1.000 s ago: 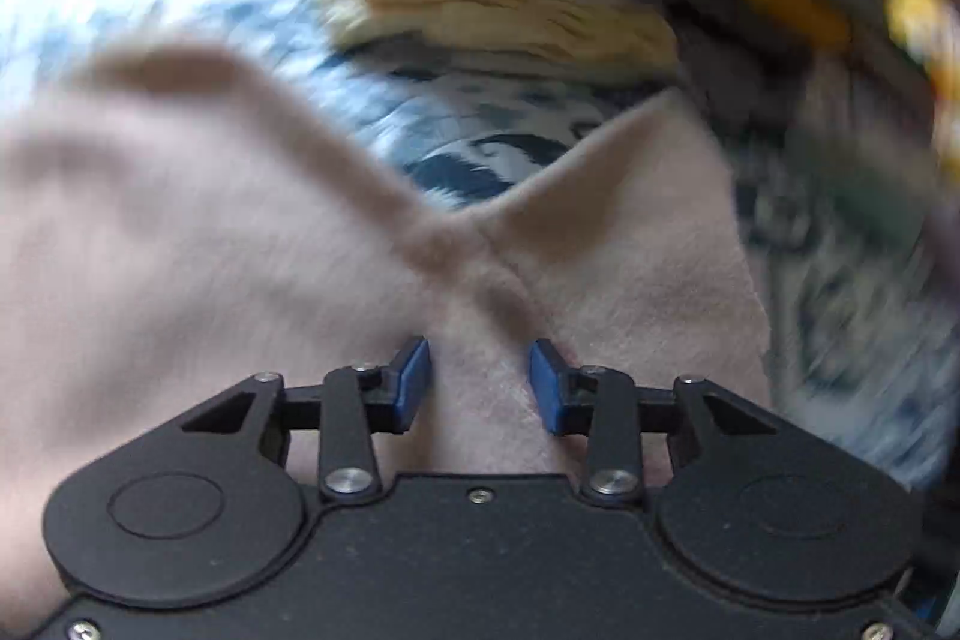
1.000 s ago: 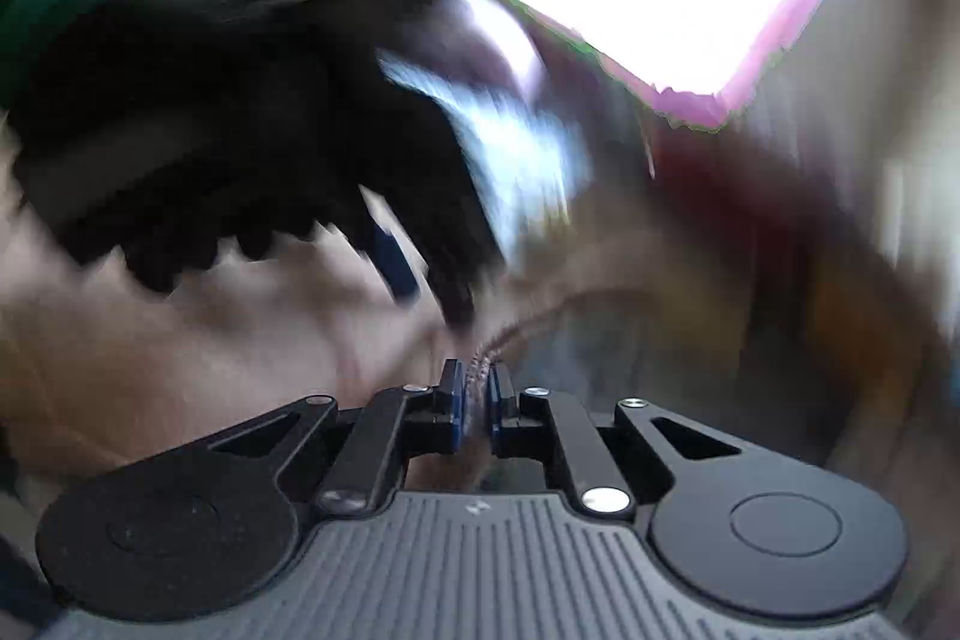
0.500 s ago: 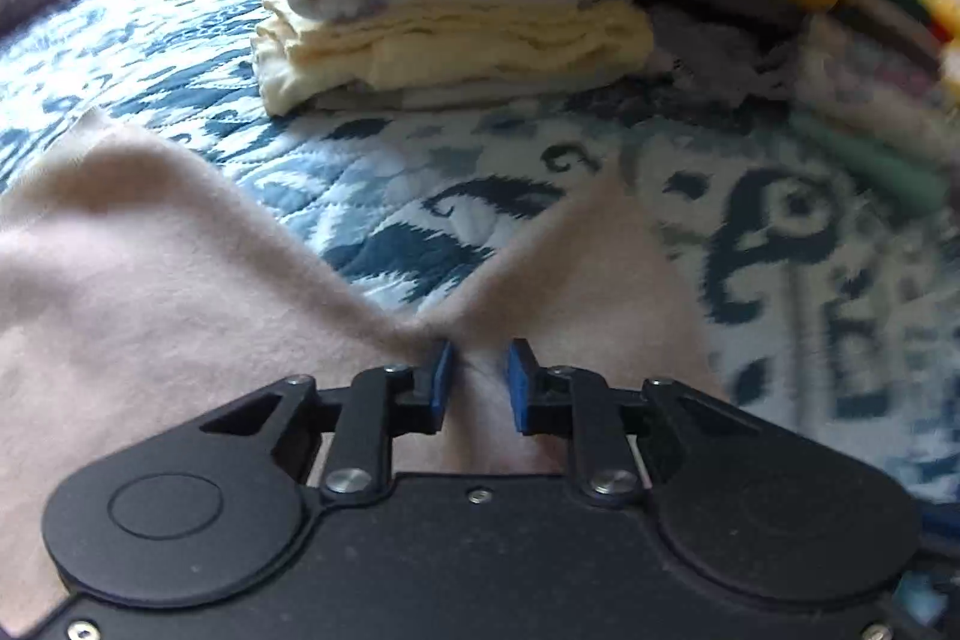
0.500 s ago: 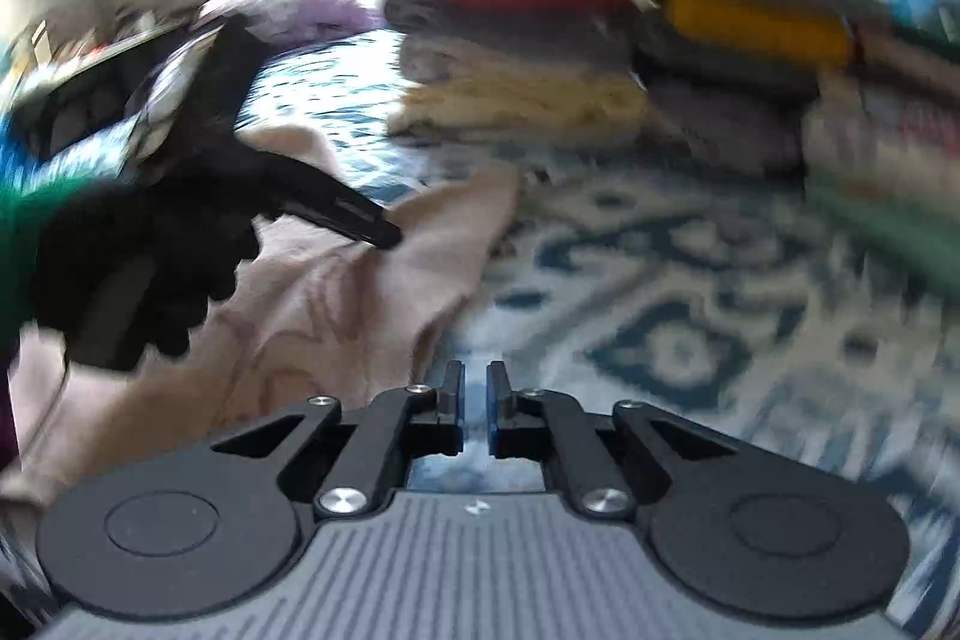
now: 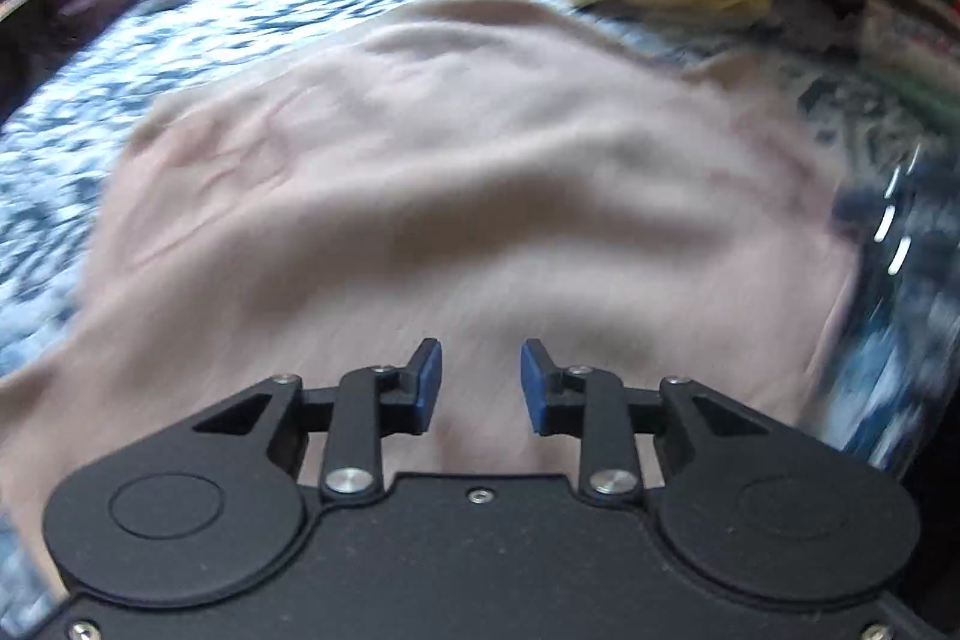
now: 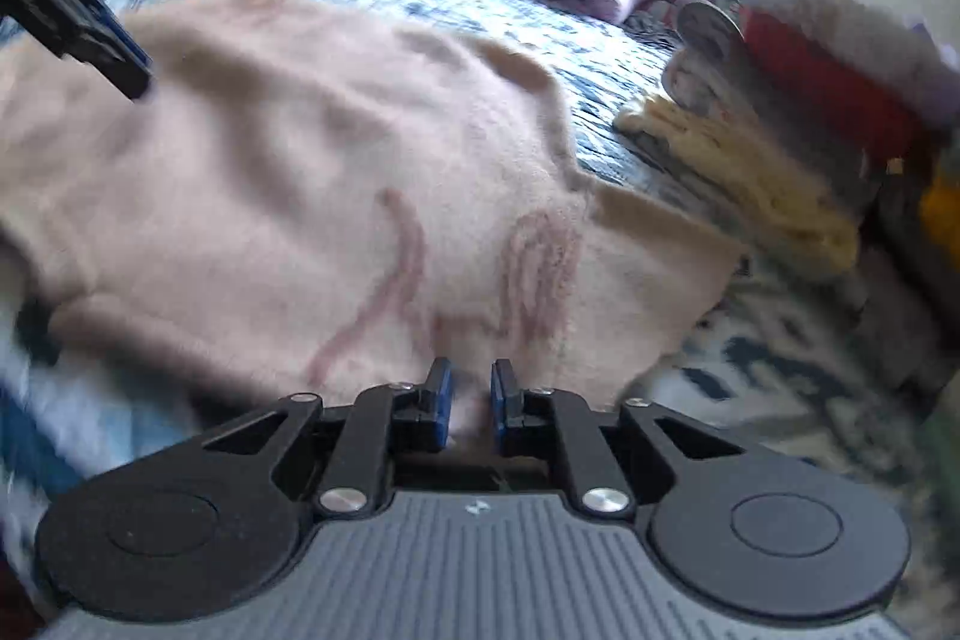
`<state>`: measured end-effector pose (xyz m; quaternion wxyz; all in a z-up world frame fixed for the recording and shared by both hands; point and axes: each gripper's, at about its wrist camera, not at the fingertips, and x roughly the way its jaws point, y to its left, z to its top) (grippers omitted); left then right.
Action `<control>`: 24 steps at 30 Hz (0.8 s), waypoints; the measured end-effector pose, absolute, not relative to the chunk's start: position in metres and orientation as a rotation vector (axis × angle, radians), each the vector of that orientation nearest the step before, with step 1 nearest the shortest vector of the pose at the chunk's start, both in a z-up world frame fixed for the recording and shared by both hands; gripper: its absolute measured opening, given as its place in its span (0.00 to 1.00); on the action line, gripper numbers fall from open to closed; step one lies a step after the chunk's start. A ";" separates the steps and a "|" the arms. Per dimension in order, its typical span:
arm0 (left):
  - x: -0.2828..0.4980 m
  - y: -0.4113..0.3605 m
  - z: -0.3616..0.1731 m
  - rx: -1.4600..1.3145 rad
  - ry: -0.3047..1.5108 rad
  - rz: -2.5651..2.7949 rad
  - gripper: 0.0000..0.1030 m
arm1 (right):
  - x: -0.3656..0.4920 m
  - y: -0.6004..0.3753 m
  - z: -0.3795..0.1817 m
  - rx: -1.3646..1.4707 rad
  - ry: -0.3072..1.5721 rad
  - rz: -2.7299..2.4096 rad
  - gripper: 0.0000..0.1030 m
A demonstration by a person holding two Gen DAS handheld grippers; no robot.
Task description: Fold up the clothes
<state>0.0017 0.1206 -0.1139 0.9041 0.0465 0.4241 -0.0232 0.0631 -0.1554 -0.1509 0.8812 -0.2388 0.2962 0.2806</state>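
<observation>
Soft fuzzy pink sweater [image 5: 456, 172] lies spread w/ wrinkles on blue-white patterned quilt [image 5: 252, 10] of bed, near folded pile [image 6: 780, 130]. Left claw [image 5: 481, 388] fingers wide apart over sweater, holding nothing. Right claw [image 6: 471, 403] nearly together, small gap, at sweater edge; grip unclear.

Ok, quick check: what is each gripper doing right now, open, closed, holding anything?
Left gripper: open, holding nothing, above the pink garment.
Right gripper: nearly closed, a narrow gap left; a grip on the garment cannot be told.
</observation>
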 end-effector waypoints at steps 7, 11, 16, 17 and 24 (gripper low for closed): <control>-0.042 0.097 -0.144 0.203 0.878 -0.030 0.30 | 0.068 -0.138 -0.146 -0.436 0.641 0.560 0.19; -0.064 0.105 -0.128 0.208 0.896 -0.071 0.30 | 0.050 -0.149 -0.155 -0.533 0.670 0.571 0.19; -0.105 0.077 -0.115 0.417 0.688 -0.164 0.54 | 0.015 -0.136 -0.128 -0.636 0.578 0.665 0.21; -0.108 0.069 -0.121 0.495 0.693 -0.183 0.55 | 0.004 -0.128 -0.128 -0.693 0.542 0.716 0.29; -0.126 0.044 -0.168 0.896 0.707 -0.190 0.54 | -0.068 -0.082 -0.162 -1.229 0.273 0.999 0.63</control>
